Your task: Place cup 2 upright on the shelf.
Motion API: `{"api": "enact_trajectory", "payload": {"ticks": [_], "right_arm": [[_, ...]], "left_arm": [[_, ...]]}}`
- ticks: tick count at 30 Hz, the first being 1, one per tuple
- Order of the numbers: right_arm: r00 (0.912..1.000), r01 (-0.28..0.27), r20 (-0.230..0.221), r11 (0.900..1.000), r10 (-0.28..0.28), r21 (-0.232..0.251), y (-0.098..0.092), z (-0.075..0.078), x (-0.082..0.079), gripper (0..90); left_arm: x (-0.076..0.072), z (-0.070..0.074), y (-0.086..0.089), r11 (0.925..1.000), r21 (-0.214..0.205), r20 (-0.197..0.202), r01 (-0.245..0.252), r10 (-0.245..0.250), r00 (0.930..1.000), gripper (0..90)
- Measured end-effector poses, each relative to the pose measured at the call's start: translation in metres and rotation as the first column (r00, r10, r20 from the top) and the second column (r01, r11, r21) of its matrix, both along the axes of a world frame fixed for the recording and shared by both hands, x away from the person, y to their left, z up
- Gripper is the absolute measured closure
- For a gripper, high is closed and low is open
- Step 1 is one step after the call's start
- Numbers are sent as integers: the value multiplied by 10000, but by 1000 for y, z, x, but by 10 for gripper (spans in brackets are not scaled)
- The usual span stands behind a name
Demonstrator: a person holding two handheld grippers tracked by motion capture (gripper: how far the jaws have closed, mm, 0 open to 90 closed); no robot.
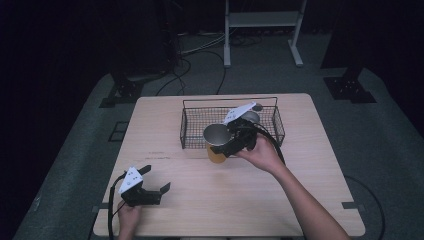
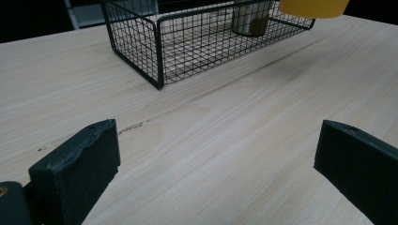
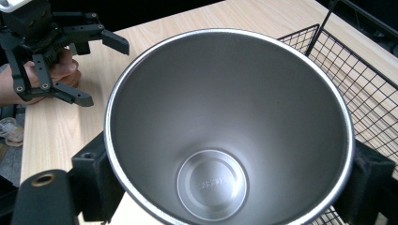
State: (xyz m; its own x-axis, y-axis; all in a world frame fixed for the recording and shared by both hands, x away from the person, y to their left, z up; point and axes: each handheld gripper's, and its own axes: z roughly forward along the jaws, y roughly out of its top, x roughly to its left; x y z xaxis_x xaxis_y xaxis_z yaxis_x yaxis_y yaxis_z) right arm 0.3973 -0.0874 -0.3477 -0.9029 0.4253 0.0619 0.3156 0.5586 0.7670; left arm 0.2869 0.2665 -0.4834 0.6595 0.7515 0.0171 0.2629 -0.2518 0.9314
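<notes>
The right gripper [image 1: 231, 143] was clamped on one yellow cup [image 1: 216, 145], its two black jaws pressing the outer wall from opposite sides just below the steel rim. The right gripper view looked straight down into the cup's [image 3: 230, 126] bare metal interior. In the high view the cup stood upright near the front edge of the single black wire basket [image 1: 192, 131], and in the left gripper view its yellow base [image 2: 313, 7] appeared clear of the tabletop. One second, steel-coloured cup [image 2: 251, 18] stood inside the basket [image 2: 141, 51] toward its far end. The left gripper [image 1: 156, 192] lay well apart at the near left of the light wooden table [image 1: 300, 200], both jaws spread wide with nothing between them, held by one hand [image 1: 129, 216].
</notes>
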Motion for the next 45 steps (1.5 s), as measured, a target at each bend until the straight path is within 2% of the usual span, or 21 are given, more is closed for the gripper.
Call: {"api": "enact_trajectory", "payload": {"ticks": [6, 12, 32, 45], "right_arm": [[10000, 66, 22, 10000, -66, -44, 0, 6, 4, 137], [10000, 65, 36, 9999, -65, 126, -1, 14, 9, 137], [9998, 80, -185, 9998, -77, 164, 11, 31, 32, 137], [9999, 119, -22, 9997, -119, 212, 17, 44, 49, 137]], "left_arm": [[0, 0, 0, 10000, -22, -13, -2, 2, 10000, 0], [0, 0, 0, 9999, -112, 23, -7, 8, 10000, 0], [0, 0, 0, 10000, -36, -1, 37, -37, 10000, 0], [0, 0, -1, 9999, 91, -25, 46, -46, 10000, 0]]}}
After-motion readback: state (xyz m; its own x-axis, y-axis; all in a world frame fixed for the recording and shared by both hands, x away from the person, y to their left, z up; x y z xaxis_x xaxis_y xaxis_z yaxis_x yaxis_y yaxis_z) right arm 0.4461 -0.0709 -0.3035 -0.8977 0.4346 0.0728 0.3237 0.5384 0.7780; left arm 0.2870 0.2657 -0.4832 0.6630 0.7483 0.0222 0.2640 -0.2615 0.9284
